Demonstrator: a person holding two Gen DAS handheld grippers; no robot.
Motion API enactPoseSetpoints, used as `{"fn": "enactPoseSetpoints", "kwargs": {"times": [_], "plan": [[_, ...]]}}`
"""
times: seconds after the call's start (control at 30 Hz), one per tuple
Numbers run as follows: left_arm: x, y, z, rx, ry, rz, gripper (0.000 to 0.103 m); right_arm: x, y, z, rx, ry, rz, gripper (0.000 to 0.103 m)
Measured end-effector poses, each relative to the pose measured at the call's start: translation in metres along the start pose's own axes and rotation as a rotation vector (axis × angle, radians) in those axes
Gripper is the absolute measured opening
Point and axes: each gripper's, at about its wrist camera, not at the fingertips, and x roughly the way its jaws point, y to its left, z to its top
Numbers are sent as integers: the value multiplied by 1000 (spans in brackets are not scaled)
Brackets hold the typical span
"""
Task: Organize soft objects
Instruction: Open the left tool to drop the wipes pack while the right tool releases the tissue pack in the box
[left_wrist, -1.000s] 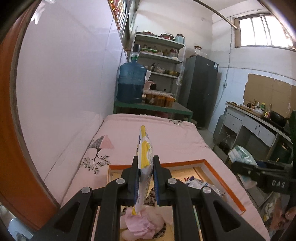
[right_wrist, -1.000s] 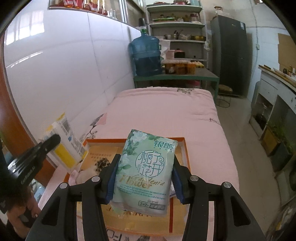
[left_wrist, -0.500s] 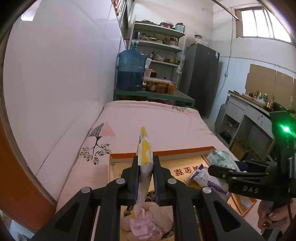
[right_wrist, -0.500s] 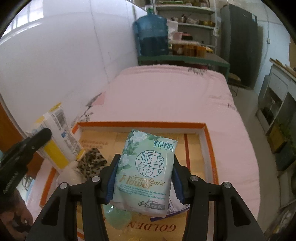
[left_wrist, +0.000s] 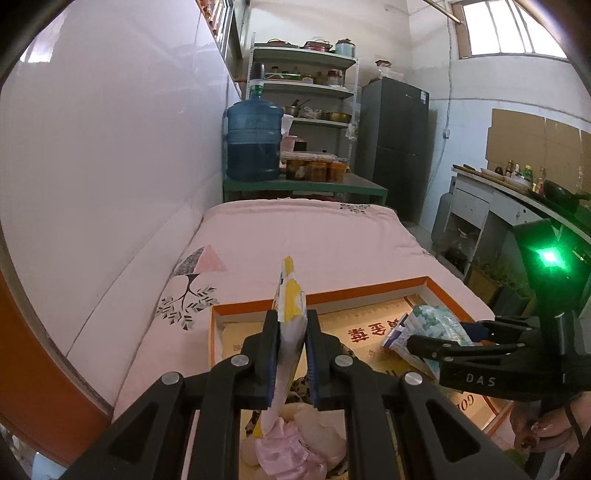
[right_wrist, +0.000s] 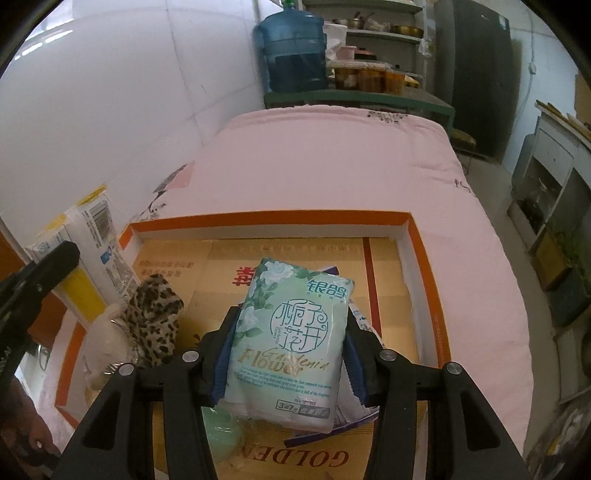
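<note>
My left gripper (left_wrist: 290, 325) is shut on a yellow and white tissue pack (left_wrist: 290, 314), held edge-on above the near left of an orange-rimmed box (left_wrist: 369, 290). My right gripper (right_wrist: 291, 325) is shut on a green tissue pack (right_wrist: 291, 339) marked "Gardenia Flower", low over the box (right_wrist: 273, 218). Each gripper shows in the other's view: the right one (left_wrist: 436, 339) with its green pack, the left one's fingers (right_wrist: 40, 273) with the yellow pack (right_wrist: 88, 243). In the box lie a leopard-print cloth (right_wrist: 153, 317), a pink cloth (left_wrist: 284, 446), a white soft thing (right_wrist: 103, 339) and a blue-edged pack (right_wrist: 354, 406).
The box sits on a pink bedcover (left_wrist: 303, 236) beside a white wall (left_wrist: 110, 166). A blue water jug (left_wrist: 253, 144) stands on a green table beyond the bed. Shelves, a dark fridge (left_wrist: 400, 144) and a counter are farther off.
My right gripper has moved down and forward with the green pack, from above the box's near edge to low over its floor. My left gripper has held the yellow pack nearly in place.
</note>
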Motion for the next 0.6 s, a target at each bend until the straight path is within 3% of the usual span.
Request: {"fn": "enactPoseSetpoints", "kwargs": {"times": [0.1, 0.17, 0.33, 0.6], "plan": [[-1, 0, -1, 2, -3, -11, 16, 2, -4, -1, 17, 0, 8, 53], [-1, 0, -2, -1, 6, -29, 23, 3, -5, -1, 25, 3, 15, 54], [3, 1, -3, -7, 31, -47, 62, 4, -4, -4, 25, 14, 26, 54], [-6, -1, -2, -12, 11, -87, 63, 0, 0, -8, 10, 12, 29, 62]]}}
